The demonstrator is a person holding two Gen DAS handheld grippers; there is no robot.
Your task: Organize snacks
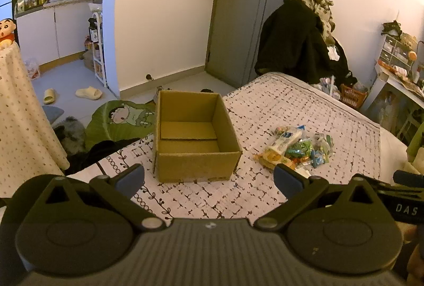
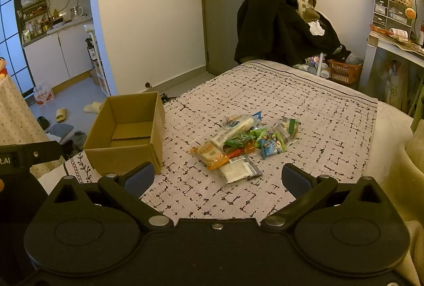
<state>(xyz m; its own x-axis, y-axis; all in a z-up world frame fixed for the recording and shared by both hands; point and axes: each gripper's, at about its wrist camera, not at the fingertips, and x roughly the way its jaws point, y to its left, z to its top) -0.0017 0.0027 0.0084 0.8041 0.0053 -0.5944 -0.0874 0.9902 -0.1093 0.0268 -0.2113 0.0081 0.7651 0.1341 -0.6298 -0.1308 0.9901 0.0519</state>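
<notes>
Nothing is packed yet: the cardboard box [image 2: 127, 132] sits open-topped on the patterned bedspread [image 2: 304, 126] with only its bare floor flaps showing inside, and the pile of snacks [image 2: 246, 142] lies loose beside it, so this looks like the very start of the job, the approach before a first pick. The right gripper [image 2: 217, 178] hangs above the near edge of the bed, its jaws spread wide and holding nothing. From that view the pile sits at about twelve o'clock, just beyond the fingertips, with the flat clear-wrapped packet [image 2: 239, 172] closest, almost between the two blue pads [image 2: 139, 177], and the orange-wrapped biscuit pack [image 2: 212, 154] just behind it at eleven o'clock. The box stands at ten o'clock, near the pile but apart from it. Over on the other side, the left gripper [image 1: 209, 178] is likewise fully spread and empty, and from its view the box [image 1: 193, 137] is dead ahead at twelve o'clock while the snacks [image 1: 294, 148] lie off at two o'clock, partly behind its right finger. My read is that the right tool is better placed to take the first item: it needs to drop forward and down onto the nearest packet, close on a thin, slippery wrapper without scooping its neighbours, then carry it left to the box. The left one looks set to steady or receive at the box.
</notes>
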